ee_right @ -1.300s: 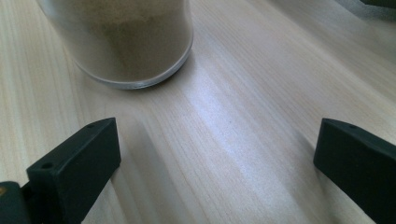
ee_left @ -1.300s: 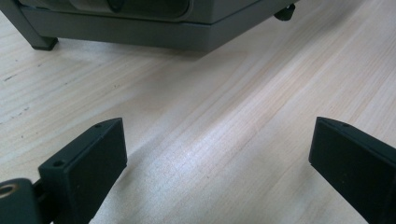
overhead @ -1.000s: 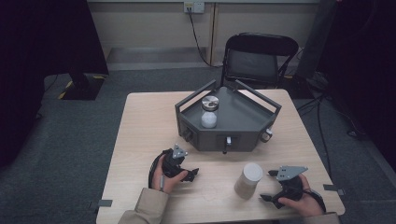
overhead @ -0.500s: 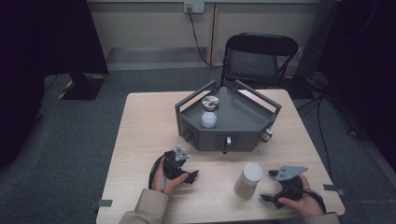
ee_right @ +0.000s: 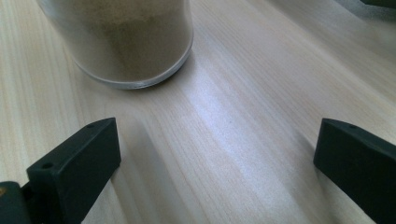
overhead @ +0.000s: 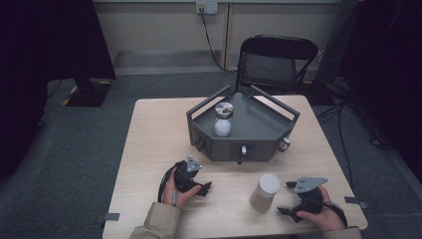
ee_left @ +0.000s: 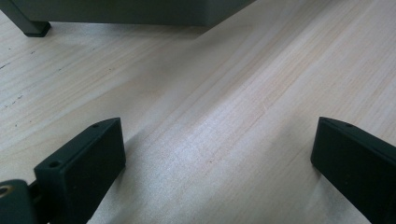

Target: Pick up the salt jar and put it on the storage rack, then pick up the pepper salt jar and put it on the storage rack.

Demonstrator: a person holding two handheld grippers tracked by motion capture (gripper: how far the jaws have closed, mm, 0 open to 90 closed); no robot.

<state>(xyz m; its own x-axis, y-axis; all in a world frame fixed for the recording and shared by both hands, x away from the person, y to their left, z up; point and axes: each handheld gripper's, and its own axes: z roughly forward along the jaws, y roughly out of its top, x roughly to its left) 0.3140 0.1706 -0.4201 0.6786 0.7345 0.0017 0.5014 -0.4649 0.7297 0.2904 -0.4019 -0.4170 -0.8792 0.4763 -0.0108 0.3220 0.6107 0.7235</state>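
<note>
Right gripper (ee_right: 217, 154): two black jaws spread wide, nothing between them but bare light wood table (ee_right: 243, 121). Held low over the near right part of the table by the person's right hand (overhead: 318, 214), grey three-cornered plate on top.

Clear glass jar of tan powder with a pale lid (ee_right: 123, 42): upright on the table, just ahead of the right gripper's jaws and toward their left side, not touched by either jaw. In the high view the jar (overhead: 264, 192) stands at the near right of the table, just left of the right gripper (overhead: 291, 199).

Left gripper (ee_left: 217, 158): two black jaws likewise parted wide, holding nothing, bare wood between them. In the high view the left gripper (overhead: 199, 181) lies low at the near left of centre, in the person's left hand (overhead: 176, 191), well apart from the jar.

Dark grey angular metal tray with raised rails (overhead: 259, 134): centre of the table, beyond both grippers; its lower edge and one foot (ee_left: 32, 28) show at the far side of the left gripper view.

Small glass jar with a metal lid and white contents (overhead: 223, 119): upright inside the tray, toward its left.

Black folding chair (overhead: 276, 62): on the floor beyond the far edge of the table.
</note>
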